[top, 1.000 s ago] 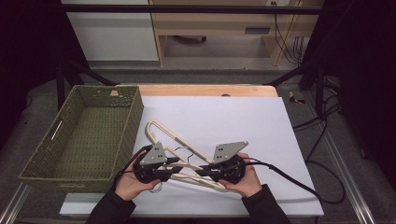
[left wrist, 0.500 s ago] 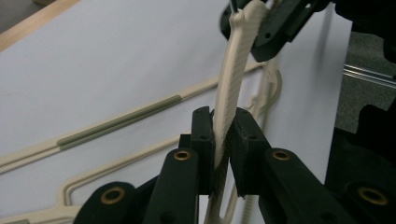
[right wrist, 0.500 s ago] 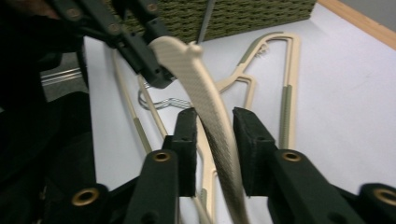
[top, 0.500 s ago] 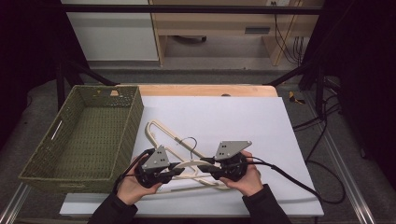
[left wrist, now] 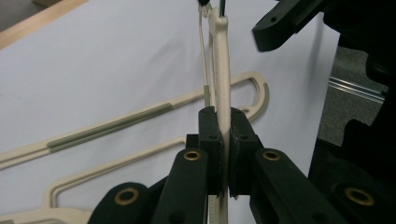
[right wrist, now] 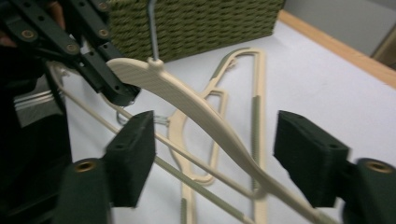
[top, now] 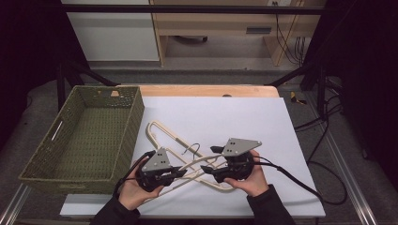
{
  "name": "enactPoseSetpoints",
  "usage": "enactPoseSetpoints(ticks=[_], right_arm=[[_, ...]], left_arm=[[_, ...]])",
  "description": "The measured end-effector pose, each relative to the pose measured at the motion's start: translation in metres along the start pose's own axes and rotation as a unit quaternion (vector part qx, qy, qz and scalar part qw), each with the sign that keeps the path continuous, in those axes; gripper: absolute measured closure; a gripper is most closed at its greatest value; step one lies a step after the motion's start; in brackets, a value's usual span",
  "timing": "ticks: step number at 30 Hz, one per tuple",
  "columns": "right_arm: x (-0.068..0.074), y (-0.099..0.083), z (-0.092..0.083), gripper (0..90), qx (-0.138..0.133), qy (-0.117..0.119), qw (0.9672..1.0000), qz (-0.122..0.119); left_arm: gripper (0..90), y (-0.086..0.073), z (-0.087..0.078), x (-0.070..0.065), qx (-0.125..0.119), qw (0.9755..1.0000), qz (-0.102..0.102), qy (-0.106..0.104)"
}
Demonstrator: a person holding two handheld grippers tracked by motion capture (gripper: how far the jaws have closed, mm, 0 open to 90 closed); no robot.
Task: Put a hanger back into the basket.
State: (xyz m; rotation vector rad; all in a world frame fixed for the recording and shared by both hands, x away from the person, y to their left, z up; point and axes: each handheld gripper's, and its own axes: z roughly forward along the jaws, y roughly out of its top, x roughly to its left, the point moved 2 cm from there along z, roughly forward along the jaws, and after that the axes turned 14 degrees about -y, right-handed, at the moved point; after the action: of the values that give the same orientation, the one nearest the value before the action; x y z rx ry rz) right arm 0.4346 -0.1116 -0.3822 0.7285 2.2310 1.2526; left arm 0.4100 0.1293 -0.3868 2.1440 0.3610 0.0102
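While the left gripper (left wrist: 223, 154) clamped the raised cream hanger (left wrist: 220, 70) above the white table (top: 244, 117), the right gripper (right wrist: 215, 156) had just been opening, jaws wide either side of that hanger's arm, a second hanger (top: 159, 133) lying flat beside the basket (top: 84, 140).

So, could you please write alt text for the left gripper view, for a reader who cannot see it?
The left tool has its two black jaws shut on a cream plastic hanger, lifted above a second cream hanger lying flat on the white table cover. The right tool is at upper right.
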Motion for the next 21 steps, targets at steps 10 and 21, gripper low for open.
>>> enactPoseSetpoints(ticks=[10, 21], right_arm=[[-0.031, -0.006, -0.028, 10.5, -0.028, -0.076, 0.9953, 0.052], [-0.062, -0.029, -0.058, 2.4, -0.038, -0.139, 0.9827, 0.117]], left_arm=[[86.1, 0.005, -0.02, 0.001, -0.034, 0.9986, -0.015, 0.037], [86.1, 0.025, -0.059, -0.004, -0.073, 0.9955, -0.003, 0.061]])
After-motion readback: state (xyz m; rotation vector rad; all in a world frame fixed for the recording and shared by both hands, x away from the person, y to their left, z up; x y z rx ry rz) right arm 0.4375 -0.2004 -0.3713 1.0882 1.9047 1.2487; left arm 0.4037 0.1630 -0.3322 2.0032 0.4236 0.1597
